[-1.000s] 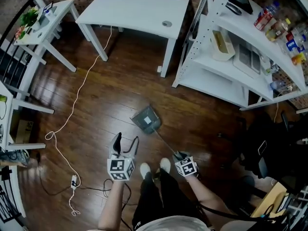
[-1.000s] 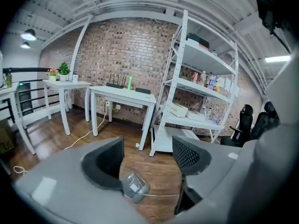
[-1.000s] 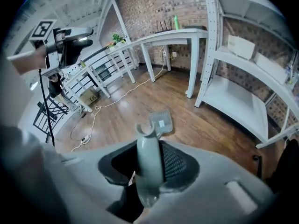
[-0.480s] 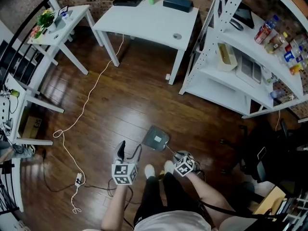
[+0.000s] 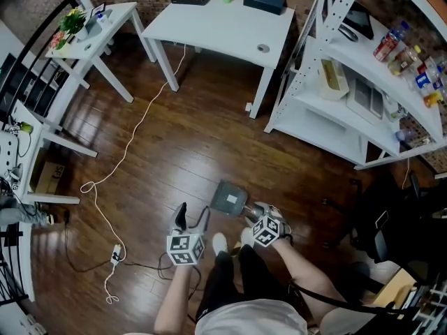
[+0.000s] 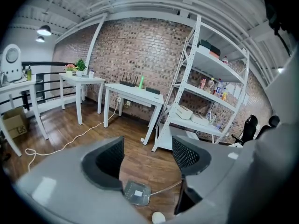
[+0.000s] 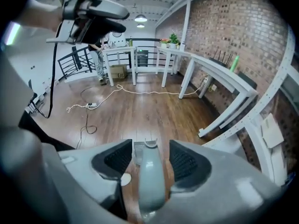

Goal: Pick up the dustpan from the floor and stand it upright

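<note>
The grey dustpan (image 5: 229,199) rests with its pan on the wooden floor just ahead of the person's feet, and its thin handle rises toward my right gripper (image 5: 255,215). In the right gripper view the pale handle (image 7: 150,176) runs up between the jaws of my right gripper (image 7: 148,160), which are opening. A gap shows beside the handle, so the pads are not pressing on it. My left gripper (image 5: 191,216) hangs open to the left of the pan. In its own view my left gripper (image 6: 148,155) holds nothing, and the dustpan (image 6: 136,192) lies below and beyond it.
A white cord (image 5: 133,135) runs across the floor to a power strip (image 5: 116,255) on the left. A white desk (image 5: 223,19) stands at the back, white shelving (image 5: 349,82) to the right, and a black chair (image 5: 391,222) at the far right.
The dustpan has come closer to the person's feet, its handle standing steeper. Both grippers have risen a little, and the right one has rolled.
</note>
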`<action>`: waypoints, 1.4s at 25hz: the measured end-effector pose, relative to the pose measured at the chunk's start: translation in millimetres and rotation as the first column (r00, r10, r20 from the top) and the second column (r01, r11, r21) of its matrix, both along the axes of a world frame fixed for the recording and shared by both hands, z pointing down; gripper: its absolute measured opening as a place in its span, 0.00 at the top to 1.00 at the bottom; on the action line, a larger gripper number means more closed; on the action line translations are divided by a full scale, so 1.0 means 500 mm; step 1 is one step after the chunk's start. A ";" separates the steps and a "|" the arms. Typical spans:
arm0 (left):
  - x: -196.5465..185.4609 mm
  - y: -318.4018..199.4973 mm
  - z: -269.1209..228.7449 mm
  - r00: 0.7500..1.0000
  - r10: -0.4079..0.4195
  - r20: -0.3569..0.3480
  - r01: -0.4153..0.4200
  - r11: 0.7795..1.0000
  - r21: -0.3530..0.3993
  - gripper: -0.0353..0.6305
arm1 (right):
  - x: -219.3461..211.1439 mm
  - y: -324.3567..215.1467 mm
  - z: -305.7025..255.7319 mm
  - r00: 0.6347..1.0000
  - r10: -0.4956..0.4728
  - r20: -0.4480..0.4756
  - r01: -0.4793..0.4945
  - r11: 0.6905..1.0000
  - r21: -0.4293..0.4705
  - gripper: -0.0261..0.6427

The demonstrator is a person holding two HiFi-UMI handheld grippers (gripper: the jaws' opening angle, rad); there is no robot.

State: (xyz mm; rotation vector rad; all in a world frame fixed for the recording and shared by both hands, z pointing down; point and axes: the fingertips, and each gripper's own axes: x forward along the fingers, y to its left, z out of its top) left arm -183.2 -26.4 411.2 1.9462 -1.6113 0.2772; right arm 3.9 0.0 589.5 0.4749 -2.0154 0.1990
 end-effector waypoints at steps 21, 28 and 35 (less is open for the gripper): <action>0.148 0.233 -0.287 0.983 0.160 0.088 -0.181 0.920 0.347 0.44 | 0.097 0.217 -0.601 0.566 0.378 0.733 -0.683 0.713 0.159 0.51; 0.228 0.403 -0.367 0.978 0.120 0.168 -0.179 0.898 0.401 0.44 | 0.165 0.358 -0.680 0.610 0.323 0.724 -0.669 0.699 0.252 0.51; 0.296 0.545 -0.364 0.973 0.146 0.177 -0.203 0.905 0.373 0.45 | 0.194 0.496 -0.695 0.577 0.320 0.751 -0.678 0.701 0.222 0.52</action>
